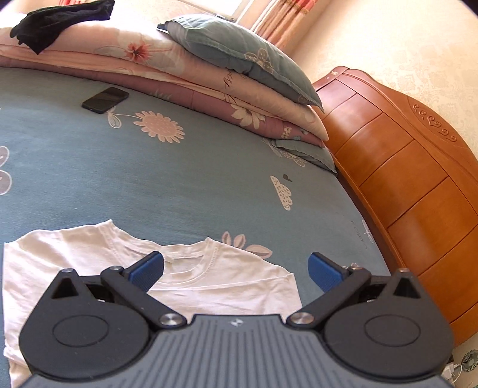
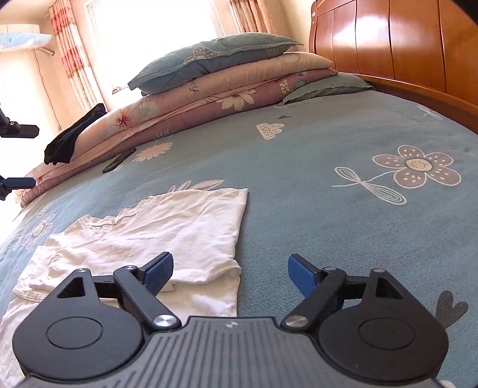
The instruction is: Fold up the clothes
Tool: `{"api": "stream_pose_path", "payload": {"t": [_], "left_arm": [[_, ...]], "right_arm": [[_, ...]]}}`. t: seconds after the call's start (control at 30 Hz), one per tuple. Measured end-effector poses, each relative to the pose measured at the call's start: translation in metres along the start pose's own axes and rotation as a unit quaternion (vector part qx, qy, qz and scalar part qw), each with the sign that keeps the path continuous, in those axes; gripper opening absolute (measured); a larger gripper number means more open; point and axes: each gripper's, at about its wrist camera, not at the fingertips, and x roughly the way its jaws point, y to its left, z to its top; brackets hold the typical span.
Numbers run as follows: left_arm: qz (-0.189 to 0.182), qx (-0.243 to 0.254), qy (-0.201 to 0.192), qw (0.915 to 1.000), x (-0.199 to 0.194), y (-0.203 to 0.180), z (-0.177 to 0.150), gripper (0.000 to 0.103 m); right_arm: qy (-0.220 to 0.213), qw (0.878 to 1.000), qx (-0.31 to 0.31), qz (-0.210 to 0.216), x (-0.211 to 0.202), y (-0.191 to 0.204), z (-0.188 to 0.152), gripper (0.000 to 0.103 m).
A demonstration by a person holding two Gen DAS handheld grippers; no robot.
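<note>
— White cotton, that's the one garment being worked: a white T-shirt (image 1: 143,268) lying partly folded on the blue flowered sheet (image 1: 149,179), well short of the wooden headboard (image 1: 403,185).

— Where are the tools relative to the shirt?

— The left gripper (image 1: 236,270) hovers over its collar end, blue pads spread wide, nothing between them. The right gripper (image 2: 230,271) sits above the shirt's (image 2: 167,226) folded edge, also spread wide and empty, one pad over the cloth and one over bare sheet.

— What does one camera give that the other doesn't?

— Only the left wrist view shows the round neckline clearly, plus the carved scrollwork on the headboard. Only the right wrist view shows the window (image 2: 149,38) beyond the bedding, the striped curtains either side of it, and two dark finger tips at the frame's left edge, which seem to be the other gripper's.

— Counts?

— One shirt. One black phone (image 1: 106,100) on the sheet, beyond the shirt, just beside the stacked quilts (image 1: 179,80). One dark garment (image 1: 59,21) draped on that stack. Two blue pillows: one (image 1: 239,56) on top of the quilts, one flat beneath them against the headboard. Two grippers, four blue pads.
</note>
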Motion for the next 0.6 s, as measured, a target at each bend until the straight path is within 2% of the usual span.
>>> {"api": "stream_pose_path", "payload": {"t": [0.1, 0.2, 0.27, 0.37, 0.43, 0.5, 0.6], "left_arm": [[0.014, -0.033, -0.004, 0.9994, -0.005, 0.031, -0.005, 0.102], [0.014, -0.079, 0.012, 0.9967, 0.014, 0.067, -0.02, 0.102], [0.034, -0.101, 0.012, 0.9943, 0.028, 0.09, -0.031, 0.102], [0.049, -0.136, -0.006, 0.9895, 0.043, 0.126, -0.037, 0.102], [0.06, -0.178, -0.029, 0.9818, 0.049, 0.156, -0.037, 0.102], [0.05, -0.207, -0.052, 0.9757, 0.052, 0.175, -0.036, 0.102], [0.023, -0.219, -0.062, 0.9736, 0.063, 0.184, -0.028, 0.102]], "right_arm": [[0.002, 1.0, -0.003, 0.011, 0.0, 0.009, -0.001, 0.089], [0.006, 1.0, -0.02, 0.011, 0.002, 0.017, -0.004, 0.091], [0.01, 1.0, -0.028, 0.005, 0.005, 0.02, -0.006, 0.091], [0.015, 0.999, -0.033, -0.005, 0.008, 0.02, -0.008, 0.092], [0.016, 0.999, -0.029, -0.008, 0.009, 0.017, -0.009, 0.092], [0.015, 1.0, -0.025, -0.01, 0.011, 0.015, -0.008, 0.092], [0.015, 1.0, -0.016, -0.009, 0.013, 0.015, -0.006, 0.092]]}}
